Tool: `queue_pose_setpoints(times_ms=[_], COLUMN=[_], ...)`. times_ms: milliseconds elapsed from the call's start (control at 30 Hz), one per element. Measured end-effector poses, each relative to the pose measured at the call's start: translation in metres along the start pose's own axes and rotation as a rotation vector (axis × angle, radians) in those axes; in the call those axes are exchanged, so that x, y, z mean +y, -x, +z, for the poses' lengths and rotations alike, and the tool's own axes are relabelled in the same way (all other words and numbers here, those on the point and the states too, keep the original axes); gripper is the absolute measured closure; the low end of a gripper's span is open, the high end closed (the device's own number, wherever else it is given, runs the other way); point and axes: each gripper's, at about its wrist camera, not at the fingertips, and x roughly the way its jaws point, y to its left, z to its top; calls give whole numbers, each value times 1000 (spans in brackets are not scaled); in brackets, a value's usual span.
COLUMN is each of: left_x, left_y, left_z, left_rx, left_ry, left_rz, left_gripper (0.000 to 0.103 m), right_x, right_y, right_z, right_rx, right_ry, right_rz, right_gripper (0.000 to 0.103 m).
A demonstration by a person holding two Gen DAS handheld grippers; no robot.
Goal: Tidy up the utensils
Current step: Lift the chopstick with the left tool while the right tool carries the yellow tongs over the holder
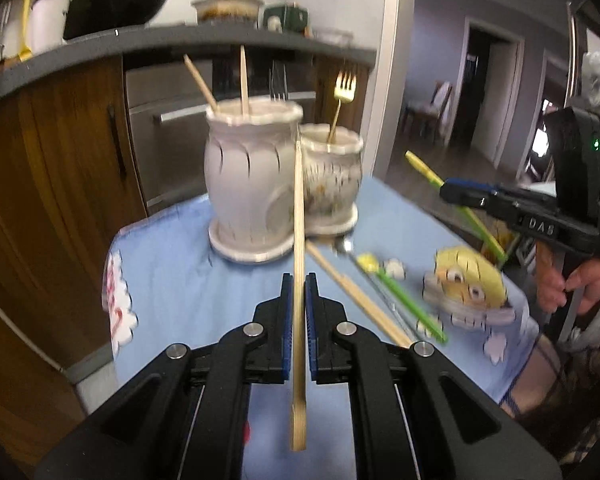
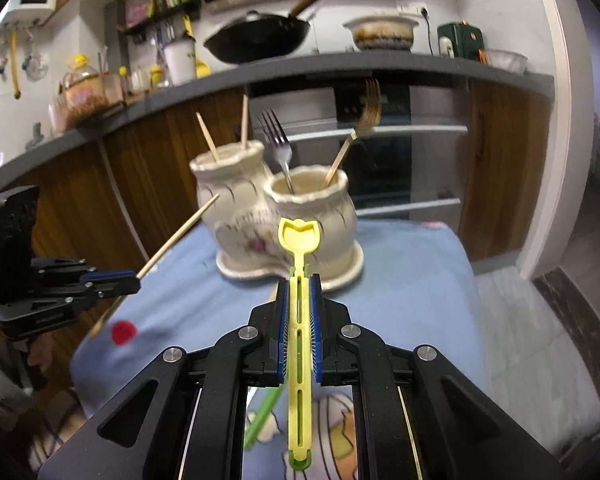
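My left gripper (image 1: 299, 280) is shut on a wooden chopstick (image 1: 299, 216) that points up toward the tall white ceramic holder (image 1: 250, 176), which has two chopsticks in it. The shorter holder (image 1: 331, 176) beside it has a gold fork (image 1: 342, 96) and a silver fork (image 2: 278, 144). My right gripper (image 2: 299, 280) is shut on a yellow-green plastic spoon (image 2: 299, 240), held above the table in front of the shorter holder (image 2: 312, 208). It also shows in the left wrist view (image 1: 448, 192). On the blue cloth (image 1: 172, 264) lie a chopstick (image 1: 356, 292), a green-yellow utensil (image 1: 400, 296) and a metal spoon (image 1: 344, 246).
The table stands in front of a kitchen counter (image 2: 340, 64) with a wok (image 2: 260, 40), a pot and jars. Wooden cabinets and an oven (image 2: 380, 140) are behind the holders. The table edge drops off at the right, with tiled floor (image 2: 520, 340) beyond.
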Motion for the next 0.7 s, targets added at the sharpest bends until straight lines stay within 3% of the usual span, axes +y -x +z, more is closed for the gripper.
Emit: queue_pose_setpoints(times_ms=[200, 333, 700], left_x=[4, 13, 47], left_y=[14, 12, -30], left_z=[27, 56, 137], left_rx=[-158, -217, -375], left_ry=[2, 30, 176], left_rz=[-31, -50, -104], left_gripper=[97, 97, 97], right_x=[4, 2, -21], right_y=[-6, -16, -73], right_z=[33, 60, 120], right_rx=[-91, -150, -249], right_ry=[-4, -8, -146], right_rz=[32, 36, 69], right_gripper=[93, 93, 93])
